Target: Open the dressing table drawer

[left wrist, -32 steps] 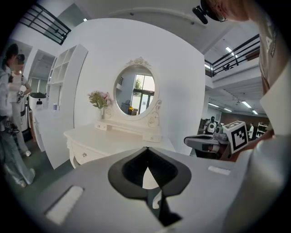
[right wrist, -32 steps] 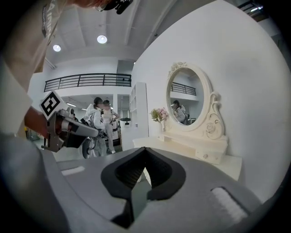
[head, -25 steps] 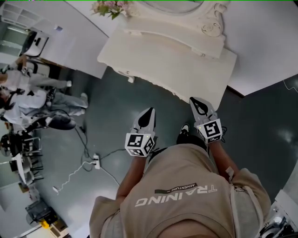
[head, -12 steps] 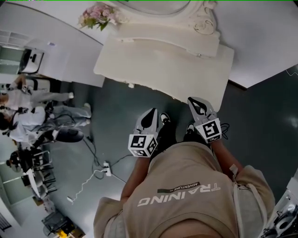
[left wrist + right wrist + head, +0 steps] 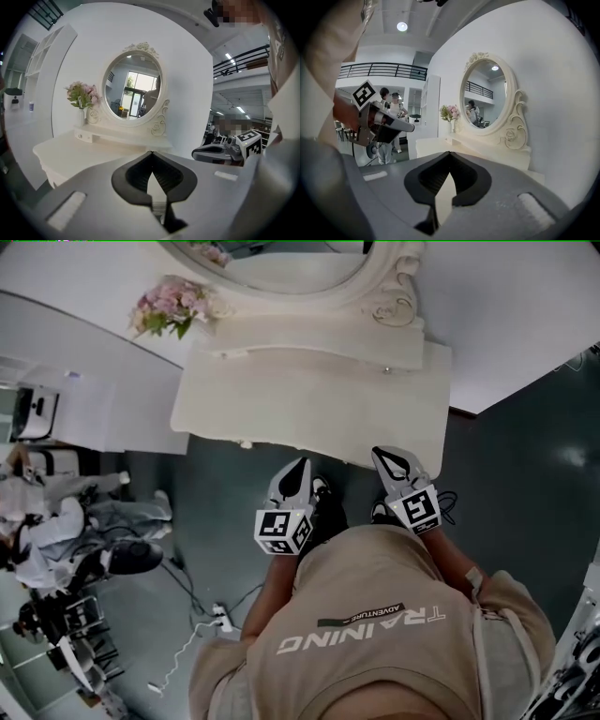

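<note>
The cream dressing table (image 5: 309,404) stands against the white wall, under an oval mirror (image 5: 281,259) with a carved frame. A low shelf at its back carries small drawers with knobs (image 5: 386,369). My left gripper (image 5: 301,465) and right gripper (image 5: 381,453) are held side by side just short of the table's front edge; both are shut and empty. In the left gripper view the shut gripper (image 5: 151,153) points at the tabletop (image 5: 84,154). In the right gripper view the shut gripper (image 5: 450,153) faces the mirror (image 5: 485,96). The table's front face is hidden from above.
Pink flowers (image 5: 169,306) stand at the table's back left corner. A white partition (image 5: 84,381) runs left of the table. People (image 5: 56,521) and equipment are at the far left. A power strip with a cable (image 5: 220,620) lies on the dark floor.
The dressing table has come nearer and lower in the head view as the person stepped toward it. Both grippers stayed shut and now reach its front edge.
</note>
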{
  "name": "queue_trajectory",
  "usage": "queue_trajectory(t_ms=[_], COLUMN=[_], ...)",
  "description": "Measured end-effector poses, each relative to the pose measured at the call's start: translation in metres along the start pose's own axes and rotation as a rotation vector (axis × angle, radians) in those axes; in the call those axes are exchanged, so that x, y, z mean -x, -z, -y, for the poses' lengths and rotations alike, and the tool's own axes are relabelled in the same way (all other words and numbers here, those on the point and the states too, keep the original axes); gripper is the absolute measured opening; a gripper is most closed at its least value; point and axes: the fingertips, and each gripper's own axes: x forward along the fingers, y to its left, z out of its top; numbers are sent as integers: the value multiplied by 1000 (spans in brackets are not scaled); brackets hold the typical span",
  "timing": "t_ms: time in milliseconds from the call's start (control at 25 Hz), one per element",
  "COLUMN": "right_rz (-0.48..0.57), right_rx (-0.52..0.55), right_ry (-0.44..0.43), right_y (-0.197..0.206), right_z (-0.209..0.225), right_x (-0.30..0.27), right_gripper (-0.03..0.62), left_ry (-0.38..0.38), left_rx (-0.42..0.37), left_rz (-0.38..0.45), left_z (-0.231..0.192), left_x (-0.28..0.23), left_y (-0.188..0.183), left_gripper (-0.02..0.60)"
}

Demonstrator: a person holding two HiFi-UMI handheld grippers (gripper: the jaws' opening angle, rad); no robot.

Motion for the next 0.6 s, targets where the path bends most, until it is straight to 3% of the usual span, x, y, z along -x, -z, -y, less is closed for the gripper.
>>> queue_trajectory(t_ms=[280, 600], right_rz=[-36, -18], right_rx=[-15, -53], right_ry=[146, 369], right_y=[-10, -33], right_z=[14, 38], right_x=[-39, -69], right_gripper=[2, 2], left_ry=[100, 233], left_rx=[-59, -122], left_rz=[28, 32], left_z=[-50, -92], left_x=[-39, -71], left_y=[-28, -55], left_gripper=[18, 18])
